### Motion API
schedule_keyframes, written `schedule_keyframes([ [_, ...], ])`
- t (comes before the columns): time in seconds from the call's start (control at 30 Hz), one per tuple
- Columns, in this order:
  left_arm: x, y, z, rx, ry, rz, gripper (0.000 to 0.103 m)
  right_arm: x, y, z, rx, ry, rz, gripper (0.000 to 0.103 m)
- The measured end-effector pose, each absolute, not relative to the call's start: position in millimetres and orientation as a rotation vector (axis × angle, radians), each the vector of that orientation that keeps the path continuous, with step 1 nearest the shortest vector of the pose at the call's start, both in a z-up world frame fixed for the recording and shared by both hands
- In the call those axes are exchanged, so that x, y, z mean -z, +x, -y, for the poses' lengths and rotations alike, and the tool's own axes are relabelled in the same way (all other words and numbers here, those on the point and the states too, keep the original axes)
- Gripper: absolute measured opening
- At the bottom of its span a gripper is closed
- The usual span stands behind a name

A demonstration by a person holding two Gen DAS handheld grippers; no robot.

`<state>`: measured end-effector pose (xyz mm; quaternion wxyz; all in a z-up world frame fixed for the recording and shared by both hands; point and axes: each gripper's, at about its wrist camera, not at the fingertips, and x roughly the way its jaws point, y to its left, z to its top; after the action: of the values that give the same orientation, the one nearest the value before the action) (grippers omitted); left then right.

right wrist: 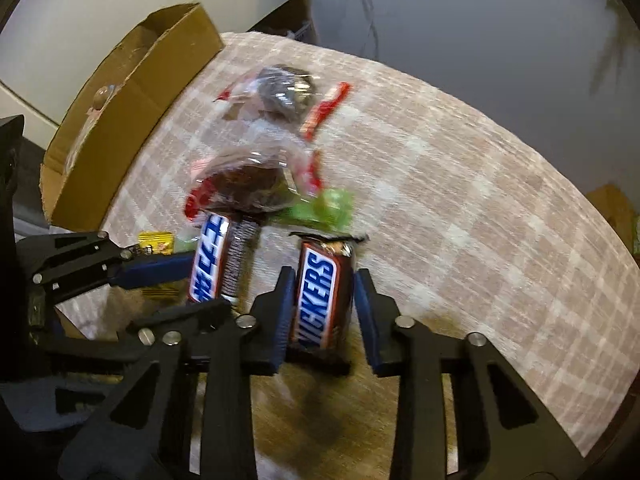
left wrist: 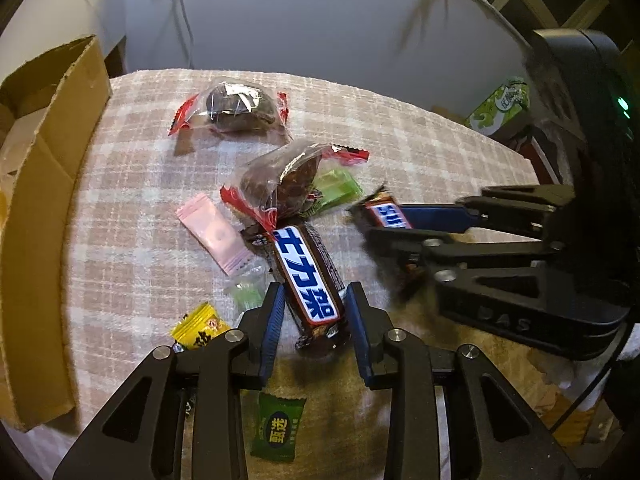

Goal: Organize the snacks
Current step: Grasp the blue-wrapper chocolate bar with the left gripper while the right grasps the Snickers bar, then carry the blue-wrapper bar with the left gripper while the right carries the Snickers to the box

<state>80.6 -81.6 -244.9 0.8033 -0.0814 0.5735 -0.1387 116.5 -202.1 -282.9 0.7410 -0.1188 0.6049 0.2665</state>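
Observation:
A Snickers bar with Chinese lettering [left wrist: 308,280] lies between the blue pads of my left gripper [left wrist: 314,312], which closes around it; small gaps still show at both pads. A second Snickers bar [right wrist: 322,296] sits between the pads of my right gripper [right wrist: 324,304], touching the left pad, with a gap at the right pad. The right gripper also shows in the left wrist view [left wrist: 384,220] with its bar [left wrist: 384,210]. The left gripper shows in the right wrist view [right wrist: 200,276] around its bar [right wrist: 210,260]. Both bars rest on the checked cloth [left wrist: 132,184].
A cardboard box [left wrist: 44,200] stands open at the left; it also shows in the right wrist view [right wrist: 120,120]. Two clear-wrapped dark cakes [left wrist: 240,108] [left wrist: 280,184], a pink sachet [left wrist: 212,232], green candies [left wrist: 336,188] [left wrist: 276,432] and a yellow candy [left wrist: 198,328] lie on the cloth.

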Motion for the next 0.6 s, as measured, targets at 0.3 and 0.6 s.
schedule_keyframes([
  [0.3,249,90,102,0.265,-0.079,-1.227,0.029,281,118,234,-0.526,-0.223,-1.330,0.030],
  [0.6,246,86,93,0.297,-0.182,-1.201,0.020,279,113,233,-0.509,-0.224,-1.317,0.030],
])
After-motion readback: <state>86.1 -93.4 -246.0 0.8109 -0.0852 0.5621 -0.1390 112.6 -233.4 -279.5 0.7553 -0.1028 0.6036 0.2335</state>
